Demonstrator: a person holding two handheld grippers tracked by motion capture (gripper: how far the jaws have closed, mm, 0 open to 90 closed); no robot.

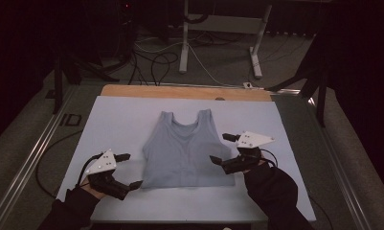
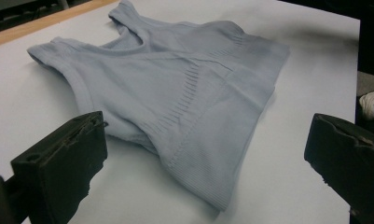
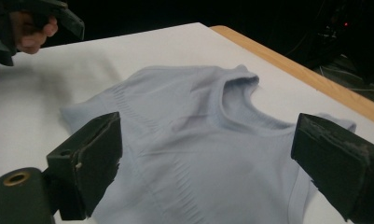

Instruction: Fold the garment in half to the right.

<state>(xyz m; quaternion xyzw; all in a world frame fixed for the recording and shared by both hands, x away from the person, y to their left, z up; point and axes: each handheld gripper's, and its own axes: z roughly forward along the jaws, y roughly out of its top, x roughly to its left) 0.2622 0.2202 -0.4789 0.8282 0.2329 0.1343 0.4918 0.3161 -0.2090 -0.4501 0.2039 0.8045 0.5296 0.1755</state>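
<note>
Pale grey-blue tank top [image 1: 185,151] lying flat at mid-desk, straps toward far edge, hem toward near edge. Left tongs [image 1: 127,170] wide open beside left hem corner; right tongs [image 1: 224,148] wide open at right side seam. Likely approach before gripping; next, closing on fabric edges. No readable labels or writing.

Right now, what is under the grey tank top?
The tank top lies flat on the white sheet that covers the table; a wooden edge shows at the far side. Whatever lies directly beneath the fabric is covered. Both grippers, left and right, flank it with open jaws.
</note>
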